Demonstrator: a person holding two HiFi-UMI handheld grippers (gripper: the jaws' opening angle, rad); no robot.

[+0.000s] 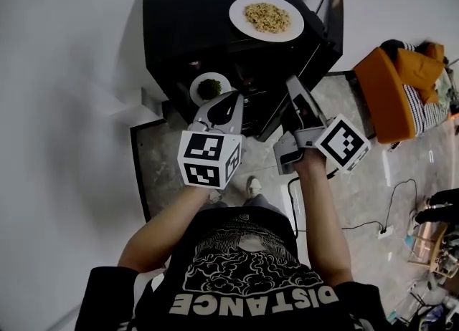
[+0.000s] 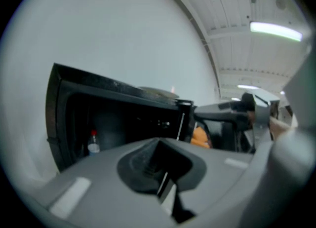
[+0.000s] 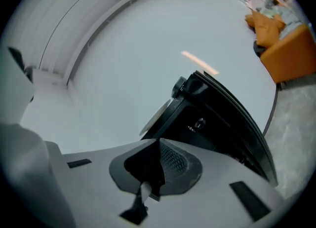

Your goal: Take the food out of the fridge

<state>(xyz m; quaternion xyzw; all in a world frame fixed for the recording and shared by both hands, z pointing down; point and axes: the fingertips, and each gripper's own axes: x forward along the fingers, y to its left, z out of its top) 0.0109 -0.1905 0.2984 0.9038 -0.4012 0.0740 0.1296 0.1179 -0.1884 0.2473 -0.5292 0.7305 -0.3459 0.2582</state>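
My left gripper [image 1: 228,102] and right gripper [image 1: 293,83] are both closed and empty before the open fridge [image 1: 179,14]. One plate of food [image 1: 267,17] sits on the fridge's top near its right edge. A second plate [image 1: 209,87], just inside, is partly hidden in the dark.

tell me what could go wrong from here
The plate of greens sits in the fridge; gripped by its rim it may tilt and spill.
The left tongs and right tongs are shut, so pushing in could shove it deeper.
The full plate on top lies near the edge; bumping the door might jolt it.
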